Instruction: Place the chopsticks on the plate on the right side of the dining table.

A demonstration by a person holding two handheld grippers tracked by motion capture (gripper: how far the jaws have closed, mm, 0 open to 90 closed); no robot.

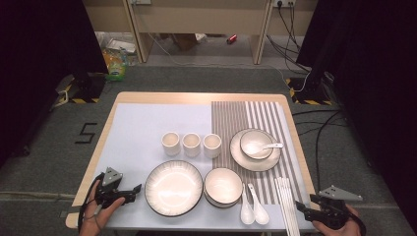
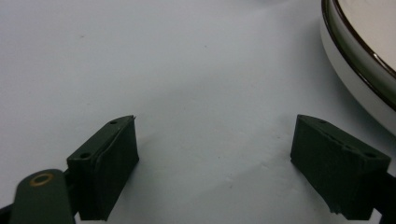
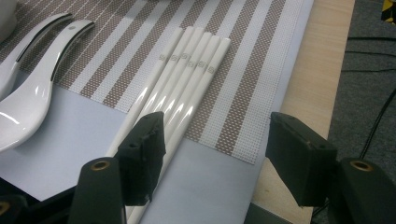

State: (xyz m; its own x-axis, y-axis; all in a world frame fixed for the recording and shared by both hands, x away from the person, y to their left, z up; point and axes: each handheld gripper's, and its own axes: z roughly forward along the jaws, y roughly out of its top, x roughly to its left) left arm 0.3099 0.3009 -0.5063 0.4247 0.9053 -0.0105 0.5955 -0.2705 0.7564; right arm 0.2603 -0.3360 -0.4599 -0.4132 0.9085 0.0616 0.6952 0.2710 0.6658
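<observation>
Readable marks: a dark "5" (image 1: 87, 132) on the grey floor, left of the table in the high view. Small square logos (image 3: 187, 59) printed on the white chopsticks (image 3: 187, 88), right gripper view, too small to read

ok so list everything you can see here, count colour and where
cups: 3, cream, row mid-table
large plate: 1, white with dark rim, front centre
bowls: stacked, count unclear, white, right of large plate
loose spoons: 2, white, right of the bowls
chopsticks: several, white, front right on striped mat
plate with bowl and spoon: 1 set, white, on striped mat
table: 1, light wood, pale cover
left gripper: black, open, front left
right gripper: black, open, front right
</observation>
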